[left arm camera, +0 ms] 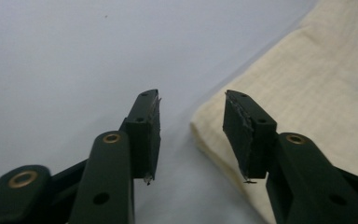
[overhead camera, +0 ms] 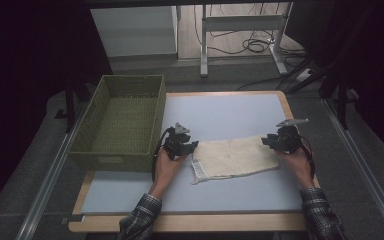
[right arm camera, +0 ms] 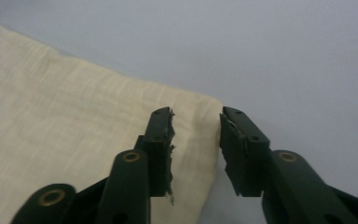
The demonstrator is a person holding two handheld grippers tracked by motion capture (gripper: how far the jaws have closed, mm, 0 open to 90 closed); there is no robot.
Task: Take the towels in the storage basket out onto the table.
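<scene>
The folded cloth (overhead camera: 235, 157) is flanked by both released hand-held grippers (overhead camera: 192, 146) (overhead camera: 266, 141), poised at its ends for regrasping.

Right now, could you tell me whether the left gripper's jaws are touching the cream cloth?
Apart. In the left gripper view, the left gripper stands open above the cream cloth, whose folded corner lies on the table below the gap, unpinched.

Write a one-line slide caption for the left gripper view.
Open black tongs poised at the corner of a folded cream woven cloth on a pale blue table.

Dark room, grey floor (overhead camera: 260, 75); white desk frame (overhead camera: 240, 30)
</scene>
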